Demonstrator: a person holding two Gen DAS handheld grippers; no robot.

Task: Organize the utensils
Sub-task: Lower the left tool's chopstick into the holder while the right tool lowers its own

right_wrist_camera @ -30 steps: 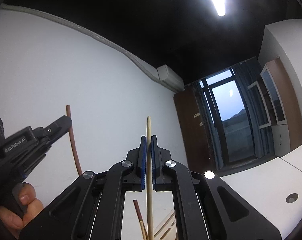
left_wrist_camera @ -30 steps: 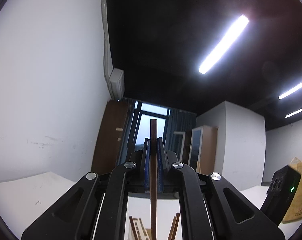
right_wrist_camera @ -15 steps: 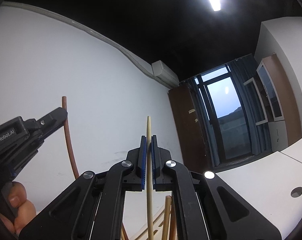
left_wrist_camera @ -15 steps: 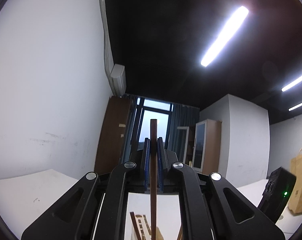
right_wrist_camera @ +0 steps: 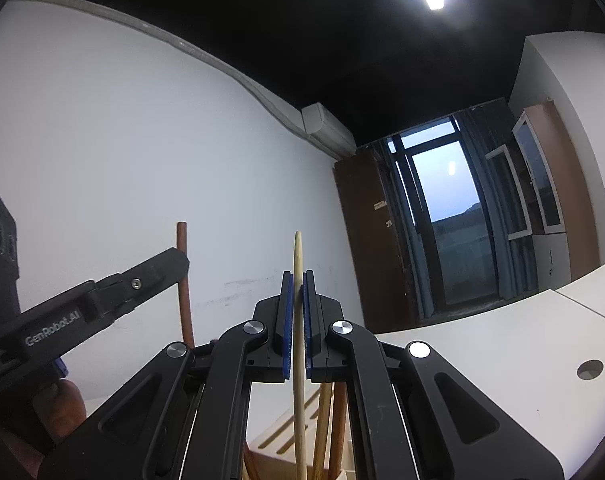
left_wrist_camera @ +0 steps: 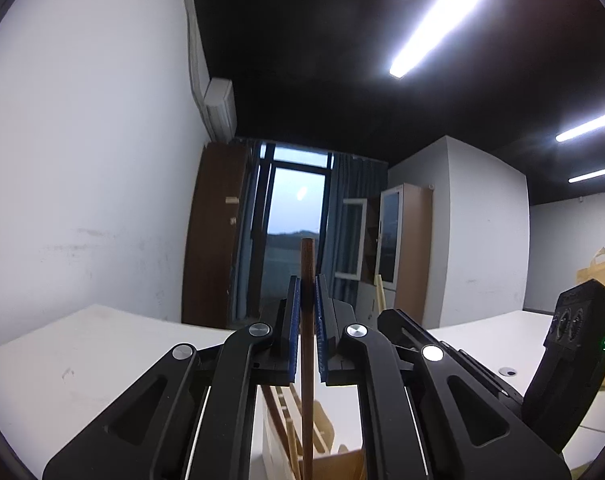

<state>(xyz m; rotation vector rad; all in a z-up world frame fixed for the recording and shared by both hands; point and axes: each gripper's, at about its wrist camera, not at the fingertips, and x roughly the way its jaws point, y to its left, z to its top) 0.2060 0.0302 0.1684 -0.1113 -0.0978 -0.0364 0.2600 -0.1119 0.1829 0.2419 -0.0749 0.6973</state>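
My left gripper [left_wrist_camera: 307, 284] is shut on a dark brown chopstick [left_wrist_camera: 307, 360] that stands upright between its blue pads. Its lower end reaches down into a light wooden utensil holder [left_wrist_camera: 298, 436] with slots, where several sticks stand. My right gripper [right_wrist_camera: 297, 276] is shut on a pale chopstick [right_wrist_camera: 298, 360], also upright, its lower end over the same wooden holder [right_wrist_camera: 278, 440] beside several brown sticks [right_wrist_camera: 330, 424]. In the right wrist view the left gripper [right_wrist_camera: 178, 260] shows at the left with the brown chopstick [right_wrist_camera: 184, 280], a hand below it.
A white table [right_wrist_camera: 482, 340] with a round cable hole [right_wrist_camera: 589, 369] stretches to the right. The white wall [left_wrist_camera: 82, 180] is close on the left. The other gripper's body [left_wrist_camera: 574, 360] sits at right in the left wrist view. A paper bag [left_wrist_camera: 600, 272] stands far right.
Both grippers have sunk with their chopsticks. The wooden holder and its sticks have come up into view under both. The left gripper has drawn nearer to the right one.
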